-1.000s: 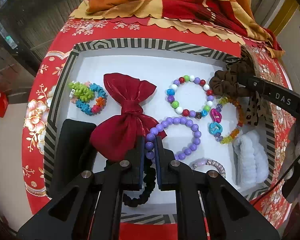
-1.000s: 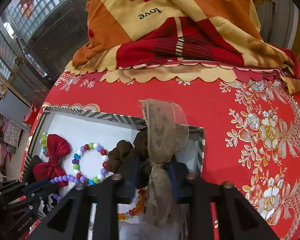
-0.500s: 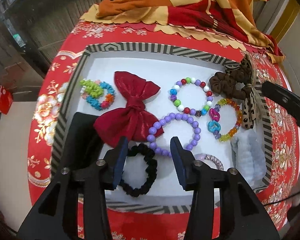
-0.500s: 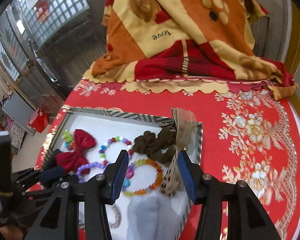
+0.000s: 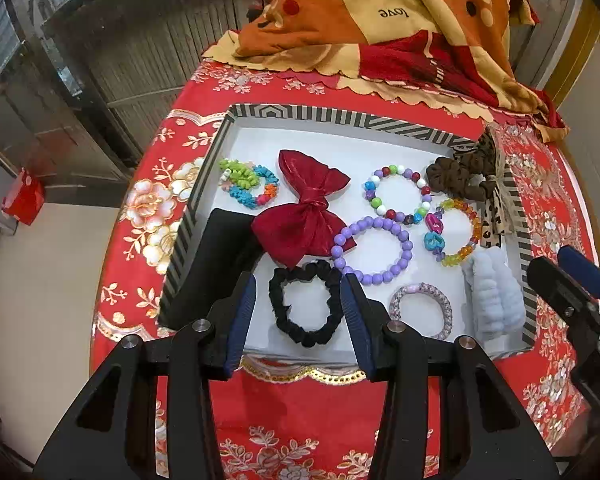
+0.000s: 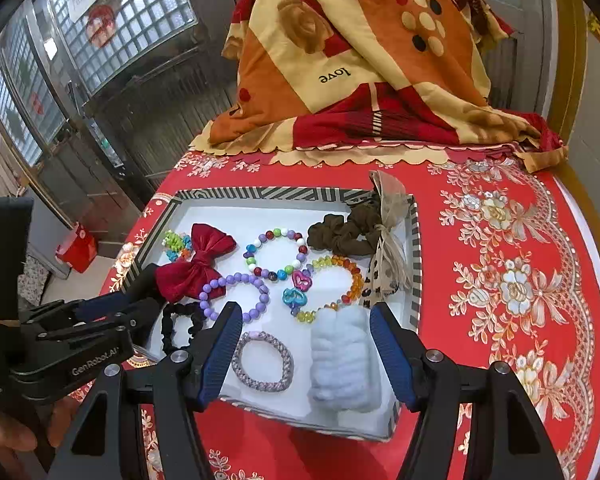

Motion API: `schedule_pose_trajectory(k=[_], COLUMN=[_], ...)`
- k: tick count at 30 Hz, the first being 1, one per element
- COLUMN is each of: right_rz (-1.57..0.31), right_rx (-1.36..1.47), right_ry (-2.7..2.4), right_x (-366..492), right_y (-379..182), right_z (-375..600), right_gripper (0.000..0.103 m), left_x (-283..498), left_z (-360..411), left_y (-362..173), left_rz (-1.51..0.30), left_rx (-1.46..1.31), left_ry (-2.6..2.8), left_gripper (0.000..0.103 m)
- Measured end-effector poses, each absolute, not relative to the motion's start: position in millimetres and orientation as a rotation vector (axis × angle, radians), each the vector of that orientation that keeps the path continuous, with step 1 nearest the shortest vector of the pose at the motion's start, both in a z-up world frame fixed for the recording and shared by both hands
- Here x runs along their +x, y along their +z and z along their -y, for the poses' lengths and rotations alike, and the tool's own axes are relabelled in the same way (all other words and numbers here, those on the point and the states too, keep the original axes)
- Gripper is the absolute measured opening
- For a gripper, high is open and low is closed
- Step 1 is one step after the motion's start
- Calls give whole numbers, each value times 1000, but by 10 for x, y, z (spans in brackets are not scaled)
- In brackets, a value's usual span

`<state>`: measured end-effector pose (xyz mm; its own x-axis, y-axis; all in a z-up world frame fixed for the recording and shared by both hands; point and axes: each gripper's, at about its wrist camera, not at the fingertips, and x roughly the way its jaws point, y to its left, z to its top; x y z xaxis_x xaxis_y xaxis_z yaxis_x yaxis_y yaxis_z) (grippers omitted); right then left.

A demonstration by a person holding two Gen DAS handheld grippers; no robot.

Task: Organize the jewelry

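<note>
A white tray with a striped rim (image 5: 332, 114) (image 6: 260, 193) holds the jewelry: a red bow (image 5: 304, 208) (image 6: 196, 264), a purple bead bracelet (image 5: 374, 250) (image 6: 236, 292), a multicolour bead bracelet (image 5: 396, 194), an amber bracelet (image 5: 456, 232), a black scrunchie (image 5: 304, 302), a brown scrunchie with a leopard bow (image 5: 464, 178) (image 6: 352, 232), a braided ring (image 6: 264, 360) and a white fluffy band (image 6: 340, 356). My left gripper (image 5: 298, 316) is open and empty over the tray's near edge. My right gripper (image 6: 306, 356) is open and empty above the near right corner.
The tray sits on a round table under a red floral cloth (image 6: 500, 280). A folded orange and red blanket (image 6: 360, 60) lies at the back. A black pad (image 5: 216, 264) lies in the tray's left corner. The floor drops away to the left.
Both grippers opened and pulled back toward me. The left let go of the purple bracelet, the right let go of the brown scrunchie with the bow; both now lie in the tray.
</note>
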<state>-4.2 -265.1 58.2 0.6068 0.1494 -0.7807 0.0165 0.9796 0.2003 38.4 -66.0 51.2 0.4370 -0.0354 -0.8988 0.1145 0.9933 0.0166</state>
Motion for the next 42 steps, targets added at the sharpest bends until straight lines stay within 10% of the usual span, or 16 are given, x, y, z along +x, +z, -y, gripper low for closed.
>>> schedule_pose_trajectory(k=[42], right_rz=[-948], right_rx=[170], right_ry=[56], right_x=[-139], right_y=[638], right_z=[2425], right_gripper=[66], left_x=[173], left_z=[483], left_y=[792], left_rz=[-1049], left_rx=[50], left_ry=[-59], left_gripper=[43])
